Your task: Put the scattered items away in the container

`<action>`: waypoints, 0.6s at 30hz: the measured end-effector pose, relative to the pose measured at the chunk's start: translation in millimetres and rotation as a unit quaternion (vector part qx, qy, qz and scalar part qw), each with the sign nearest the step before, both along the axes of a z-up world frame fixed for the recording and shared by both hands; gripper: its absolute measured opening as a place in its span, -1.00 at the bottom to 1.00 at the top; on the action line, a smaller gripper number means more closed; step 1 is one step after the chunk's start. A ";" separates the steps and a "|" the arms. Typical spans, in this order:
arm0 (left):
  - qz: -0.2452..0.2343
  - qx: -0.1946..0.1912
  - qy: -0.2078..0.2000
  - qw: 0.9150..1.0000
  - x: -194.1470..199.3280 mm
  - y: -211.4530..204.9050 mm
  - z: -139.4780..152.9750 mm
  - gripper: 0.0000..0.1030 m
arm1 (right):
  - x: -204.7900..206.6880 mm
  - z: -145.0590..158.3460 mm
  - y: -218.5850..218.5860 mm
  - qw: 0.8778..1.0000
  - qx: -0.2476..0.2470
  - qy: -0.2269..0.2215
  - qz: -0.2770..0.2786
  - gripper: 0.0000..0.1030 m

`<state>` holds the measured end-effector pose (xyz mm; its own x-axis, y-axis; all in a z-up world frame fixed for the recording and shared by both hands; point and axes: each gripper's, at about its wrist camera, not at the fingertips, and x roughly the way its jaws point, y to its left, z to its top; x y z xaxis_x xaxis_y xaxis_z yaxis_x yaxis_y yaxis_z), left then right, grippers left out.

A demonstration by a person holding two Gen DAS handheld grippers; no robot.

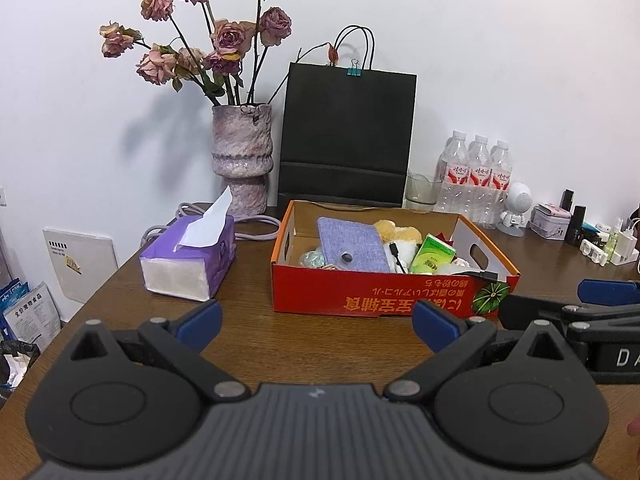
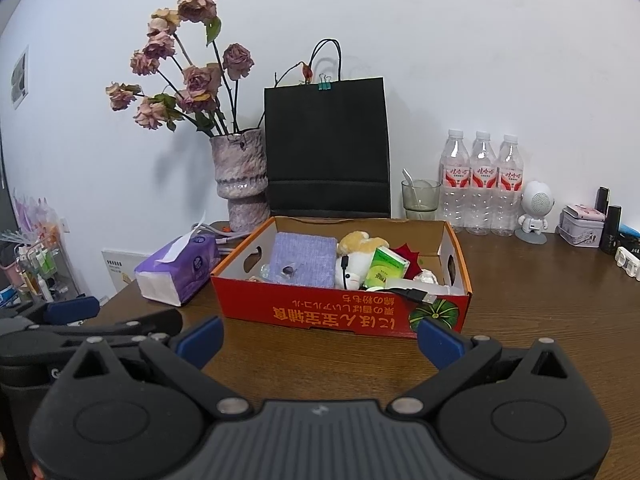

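Both grippers hang wide, nothing in either!

Left gripper (image 1: 318, 322) spread and empty over the wooden table (image 1: 248, 344); ahead, the red cardboard box (image 1: 372, 294) holds purple pouch (image 1: 354, 246), plush toy (image 1: 400, 236), green packet (image 1: 433, 258) and black cable (image 1: 486, 275); right gripper (image 2: 320, 338) likewise released.

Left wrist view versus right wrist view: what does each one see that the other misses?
Only the left wrist view shows white chargers at the table's far right edge and printed packets low on the left.

Only the right wrist view shows a rack of small bottles at far left and a picture on the wall.

Both show the red cardboard box filled with items, the purple tissue pack, the black paper bag, the vase of dried roses, and both grippers open: left gripper, right gripper.
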<state>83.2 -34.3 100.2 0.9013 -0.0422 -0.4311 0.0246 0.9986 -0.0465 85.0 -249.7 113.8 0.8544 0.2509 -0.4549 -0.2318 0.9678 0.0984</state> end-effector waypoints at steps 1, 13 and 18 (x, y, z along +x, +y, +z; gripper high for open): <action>0.000 0.000 0.000 1.000 0.4 -0.1 0.0 1.00 | 0.0 0.0 0.0 1.000 0.000 0.000 0.000 1.00; 0.001 0.000 0.002 1.000 2.3 1.0 -1.6 1.00 | 1.9 -2.0 0.2 1.000 0.000 0.002 -0.001 1.00; 0.001 0.000 0.004 1.000 3.4 1.7 -3.7 1.00 | 3.0 -3.8 0.5 1.000 -0.001 0.004 -0.002 1.00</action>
<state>86.6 -32.6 96.4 0.8979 -0.0403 -0.4384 0.0220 0.9987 -0.0467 88.0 -249.2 110.0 0.8521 0.2469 -0.4615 -0.2275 0.9688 0.0983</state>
